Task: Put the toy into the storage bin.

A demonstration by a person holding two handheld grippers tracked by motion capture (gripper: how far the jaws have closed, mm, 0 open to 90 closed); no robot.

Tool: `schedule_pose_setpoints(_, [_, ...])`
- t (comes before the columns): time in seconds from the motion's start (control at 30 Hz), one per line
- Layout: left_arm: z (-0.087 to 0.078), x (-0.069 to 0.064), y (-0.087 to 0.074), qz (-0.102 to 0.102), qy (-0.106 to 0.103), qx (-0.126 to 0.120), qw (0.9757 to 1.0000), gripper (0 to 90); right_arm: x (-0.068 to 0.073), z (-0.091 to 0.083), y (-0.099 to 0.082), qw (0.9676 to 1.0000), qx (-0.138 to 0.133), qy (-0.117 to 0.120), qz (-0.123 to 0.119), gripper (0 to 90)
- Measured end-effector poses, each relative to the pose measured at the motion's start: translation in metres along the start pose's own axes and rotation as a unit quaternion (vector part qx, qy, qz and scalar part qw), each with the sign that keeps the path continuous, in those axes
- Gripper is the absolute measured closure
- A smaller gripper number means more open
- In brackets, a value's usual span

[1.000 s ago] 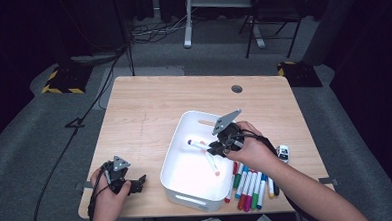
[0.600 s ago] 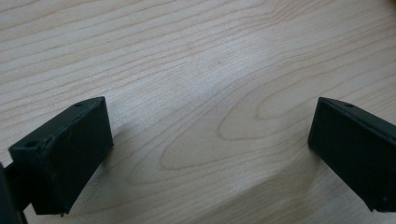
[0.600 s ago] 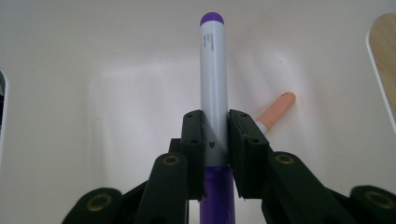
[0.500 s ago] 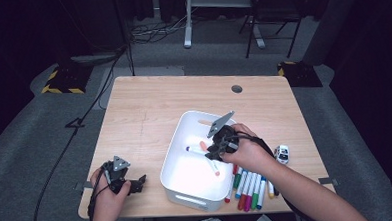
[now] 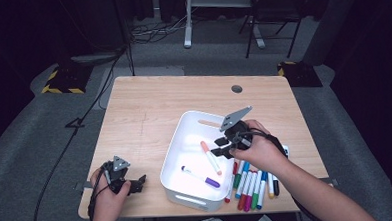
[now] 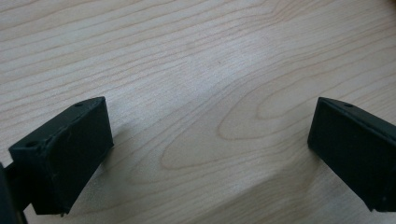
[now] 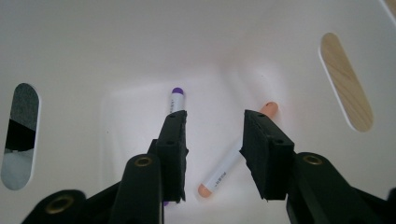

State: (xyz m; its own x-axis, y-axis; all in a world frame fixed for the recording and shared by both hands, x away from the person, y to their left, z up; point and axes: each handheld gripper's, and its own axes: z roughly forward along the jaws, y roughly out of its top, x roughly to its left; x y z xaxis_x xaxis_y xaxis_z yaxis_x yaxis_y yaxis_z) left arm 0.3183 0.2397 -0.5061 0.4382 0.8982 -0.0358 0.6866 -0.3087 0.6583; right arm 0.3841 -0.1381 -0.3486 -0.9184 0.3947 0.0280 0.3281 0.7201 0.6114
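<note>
Right gripper view: orange marker [image 7: 236,156] in white bin [image 7: 84,56]

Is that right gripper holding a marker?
No, the right gripper has its jaws apart over the white bin, and the orange marker and purple marker lie loose on its floor.

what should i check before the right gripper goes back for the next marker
1. Right gripper empty: ok. Its jaws have just been opening, with nothing between them in the right gripper view.
2. Orange marker lying in the white bin: ok.
3. Purple marker in the bin too: ok.
4. Markers left to fetch: ok, a row of markers lies on the table beside the bin.
5. Left gripper out of the way: ok, open over bare wood left of the bin.
6. Bin steady when bumped: cannot tell.
</note>
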Motion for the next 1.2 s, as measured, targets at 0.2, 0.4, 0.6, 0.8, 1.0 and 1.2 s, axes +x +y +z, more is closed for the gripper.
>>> schedule_pose_setpoints(0.2, [0.0,0.0,0.0,0.001,0.001,-0.001,1.0,0.2,-0.007,-0.029,-0.008,0.9994,-0.027,-0.014,0.016,60.3])
schedule_pose_setpoints(0.4, [0.0,0.0,0.0,0.001,0.001,-0.001,1.0,0.2,-0.011,-0.054,-0.029,0.9981,-0.037,-0.036,0.033,60.1])
schedule_pose_setpoints(0.6, [0.0,0.0,0.0,0.0,0.0,-0.001,1.0,0.2,-0.012,-0.066,-0.06,0.9962,-0.048,-0.048,0.055,61.7])
schedule_pose_setpoints(0.8, [0.0,0.0,0.0,0.001,0.001,-0.001,1.0,0.2,-0.018,-0.076,-0.084,0.9944,-0.044,-0.061,0.075,62.5])
schedule_pose_setpoints(1.0, [0.0,0.0,0.0,0.001,0.002,-0.001,1.0,0.2,-0.023,-0.077,-0.115,0.9916,-0.032,-0.079,0.097,63.9])
schedule_pose_setpoints(1.2, [0.0,0.0,0.0,0.001,0.002,-0.001,1.0,0.2,-0.03,-0.067,-0.144,0.9881,-0.027,-0.087,0.125,63.6])
